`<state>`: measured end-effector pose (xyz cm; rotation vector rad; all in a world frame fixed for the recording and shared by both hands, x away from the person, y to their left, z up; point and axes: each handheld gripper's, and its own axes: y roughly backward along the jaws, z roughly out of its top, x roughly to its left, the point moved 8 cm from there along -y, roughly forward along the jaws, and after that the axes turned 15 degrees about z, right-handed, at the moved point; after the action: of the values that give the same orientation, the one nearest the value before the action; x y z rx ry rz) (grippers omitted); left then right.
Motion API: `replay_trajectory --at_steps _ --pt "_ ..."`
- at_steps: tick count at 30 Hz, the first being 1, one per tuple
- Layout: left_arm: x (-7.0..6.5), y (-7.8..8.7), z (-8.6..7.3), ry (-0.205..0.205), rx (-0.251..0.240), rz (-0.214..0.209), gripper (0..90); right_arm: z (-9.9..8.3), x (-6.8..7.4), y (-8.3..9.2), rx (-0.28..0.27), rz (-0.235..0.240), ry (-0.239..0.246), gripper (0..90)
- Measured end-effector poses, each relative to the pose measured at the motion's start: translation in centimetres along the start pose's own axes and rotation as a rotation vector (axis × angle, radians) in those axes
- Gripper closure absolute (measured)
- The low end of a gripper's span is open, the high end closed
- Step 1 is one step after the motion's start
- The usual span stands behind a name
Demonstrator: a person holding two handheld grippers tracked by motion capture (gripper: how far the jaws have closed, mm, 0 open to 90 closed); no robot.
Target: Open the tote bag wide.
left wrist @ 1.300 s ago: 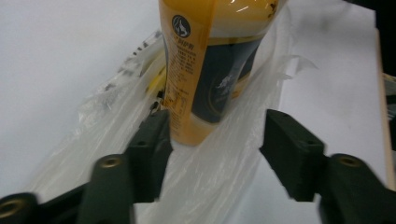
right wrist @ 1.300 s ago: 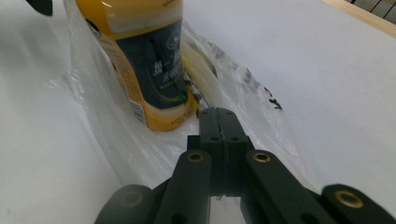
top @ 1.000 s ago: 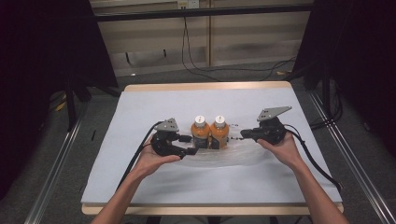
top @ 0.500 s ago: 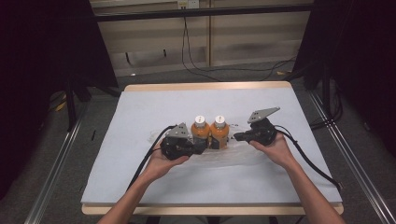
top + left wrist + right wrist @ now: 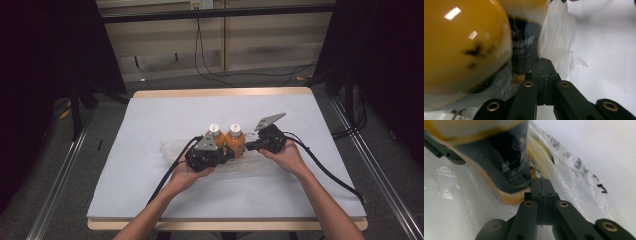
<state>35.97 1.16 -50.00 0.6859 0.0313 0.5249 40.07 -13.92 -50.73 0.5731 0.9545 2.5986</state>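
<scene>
Two orange bottles with white caps stand upright, touching side by side, near the middle of the white-covered table point(image 5: 150, 125) — the left bottle point(image 5: 215, 137) and the right bottle point(image 5: 235, 140). They sit on or in a clear plastic bag point(image 5: 175, 148) that lies flat and crumpled on the cloth, stretching out to either side of them.

The left gripper point(image 5: 220, 155) comes in low from the left, held in the person's left hand point(image 5: 187, 172), with its tip just beside the base of the left bottle. In the left gripper view its jaws are pressed together with no gap; a fold of the clear plastic bag point(image 5: 559, 42) rises right at their tip, and a thin edge of film seems pinched between them, though it cannot be told for certain. The jaws have just been closing. The rounded orange body of a bottle point(image 5: 461, 47) looms close on the left of that view, with the dark label of the other bottle point(image 5: 524, 50) behind it.

The right gripper point(image 5: 248, 146) reaches in from the right, held in the right hand point(image 5: 287, 157), its tip at the foot of the right bottle. In the right gripper view the jaws are likewise clamped tight, meeting at the bag's printed film point(image 5: 564, 167) beside the dark-labelled bottle base point(image 5: 509, 170) — whether film is caught there is unclear.
</scene>
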Motion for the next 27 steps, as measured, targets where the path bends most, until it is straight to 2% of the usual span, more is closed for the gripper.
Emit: replay_trajectory --at_steps 3,5,6,8,9,13,20,24,27 --pt "0.0 -0.5 -0.3 0.001 -0.010 0.009 90.0 -0.1 -0.2 -0.7 0.022 0.009 0.000 90.0" --pt "0.0 -0.8 -0.7 0.003 0.013 0.018 90.0 0.0 -0.2 -1.0 0.015 0.027 -0.009 90.0" --pt "0.1 -1.0 -0.9 0.003 0.020 0.030 90.0 0.0 -0.4 -1.1 0.023 0.025 -0.018 90.0" --pt "0.0 -1.2 -1.2 0.005 0.034 0.030 90.0 -0.1 -0.8 -1.4 0.029 0.028 -0.031 90.0" --pt "-0.1 -1.4 -1.4 -0.008 0.035 0.041 90.0 -0.3 -1.0 -1.5 0.040 0.020 -0.034 90.0" --pt "-0.4 -1.6 -1.7 -0.020 0.038 0.050 90.0 -0.4 -1.3 -2.2 0.045 0.028 -0.049 90.0" --pt "-0.6 -1.5 -2.5 -0.048 0.056 0.051 90.0 -0.4 -2.0 -2.9 0.052 0.028 -0.089 90.0" --pt "-0.9 -1.6 -2.8 -0.042 0.049 0.043 89.8 -0.4 -2.1 -3.3 0.059 0.029 -0.104 90.0" --pt "-1.0 -1.6 -3.2 -0.050 0.065 0.046 89.6 -0.3 -2.4 -3.4 0.046 0.035 -0.110 90.0"
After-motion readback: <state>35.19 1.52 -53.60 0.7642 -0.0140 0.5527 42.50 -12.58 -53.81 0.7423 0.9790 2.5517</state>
